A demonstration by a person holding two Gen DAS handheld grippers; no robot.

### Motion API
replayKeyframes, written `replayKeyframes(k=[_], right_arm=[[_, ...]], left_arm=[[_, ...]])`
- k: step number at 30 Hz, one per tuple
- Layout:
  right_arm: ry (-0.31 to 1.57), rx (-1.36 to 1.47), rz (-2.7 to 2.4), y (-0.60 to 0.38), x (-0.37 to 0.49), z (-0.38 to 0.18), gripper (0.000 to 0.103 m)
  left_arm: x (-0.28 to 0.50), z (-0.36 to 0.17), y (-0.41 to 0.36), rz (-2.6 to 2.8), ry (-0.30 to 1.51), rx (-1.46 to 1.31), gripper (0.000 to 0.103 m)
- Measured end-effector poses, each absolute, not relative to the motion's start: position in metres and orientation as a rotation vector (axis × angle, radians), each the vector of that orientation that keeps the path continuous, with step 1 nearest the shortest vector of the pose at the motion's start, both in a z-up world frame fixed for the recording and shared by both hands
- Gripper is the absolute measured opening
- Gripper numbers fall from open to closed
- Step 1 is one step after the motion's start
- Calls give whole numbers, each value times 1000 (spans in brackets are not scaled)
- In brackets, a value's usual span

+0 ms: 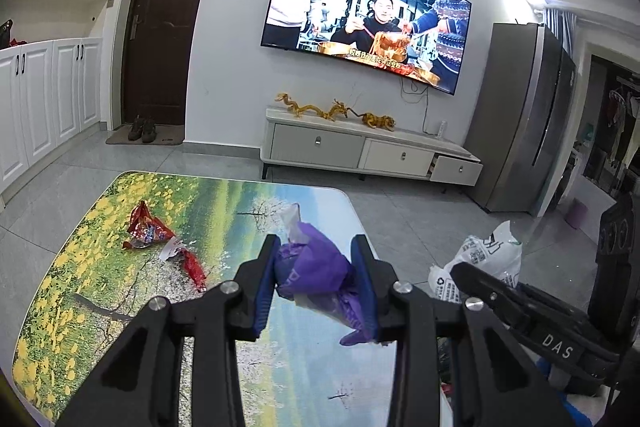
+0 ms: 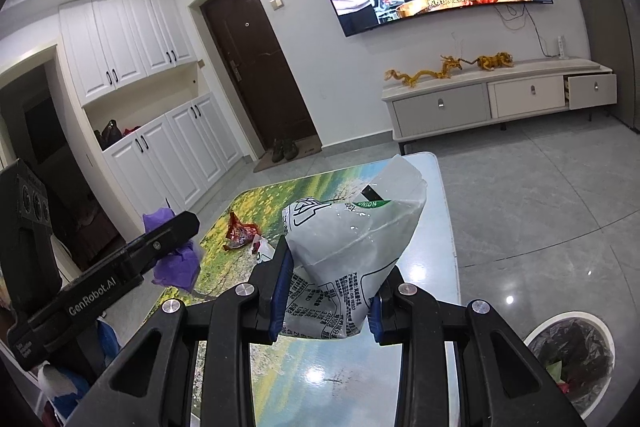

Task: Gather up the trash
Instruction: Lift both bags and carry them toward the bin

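Observation:
My left gripper [image 1: 316, 267] is shut on a crumpled purple wrapper [image 1: 316, 271] and holds it above the low table [image 1: 100, 307]. My right gripper [image 2: 330, 279] is shut on a white printed plastic bag [image 2: 356, 231], held over the table's right side; the bag also shows in the left wrist view [image 1: 480, 259]. The purple wrapper shows in the right wrist view [image 2: 180, 263]. A red snack wrapper [image 1: 150, 229] and a second red and white wrapper [image 1: 188, 259] lie on the table's left part. A round white trash bin [image 2: 568, 351] with a black liner stands on the floor at lower right.
The table has a meadow print. A white TV cabinet [image 1: 360, 147] with gold dragon figures stands under the wall TV [image 1: 368, 11], one drawer ajar. A fridge [image 1: 528, 115] is at right. White cupboards [image 1: 40, 99], a dark door and shoes are at left. The floor is grey tile.

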State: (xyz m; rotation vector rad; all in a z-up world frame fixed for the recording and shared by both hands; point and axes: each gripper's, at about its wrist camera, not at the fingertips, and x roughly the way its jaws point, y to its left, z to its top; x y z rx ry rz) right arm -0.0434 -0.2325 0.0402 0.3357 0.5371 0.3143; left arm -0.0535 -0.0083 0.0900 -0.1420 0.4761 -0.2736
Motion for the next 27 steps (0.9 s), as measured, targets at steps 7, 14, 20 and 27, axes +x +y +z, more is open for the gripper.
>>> replayKeyframes(k=[7, 14, 20, 27], right_arm=[[521, 320, 294, -239, -50, 45, 32], [504, 303, 270, -246, -51, 46, 32], [489, 306, 255, -255, -53, 42, 32], [472, 302, 221, -276, -58, 38, 32]], left_arm=[[-48, 96, -17, -287, 475, -153, 34], [-43, 100, -26, -294, 474, -154, 34], [-36, 103, -39, -298, 480, -145, 34], [-27, 102, -67, -331, 495, -124, 34]])
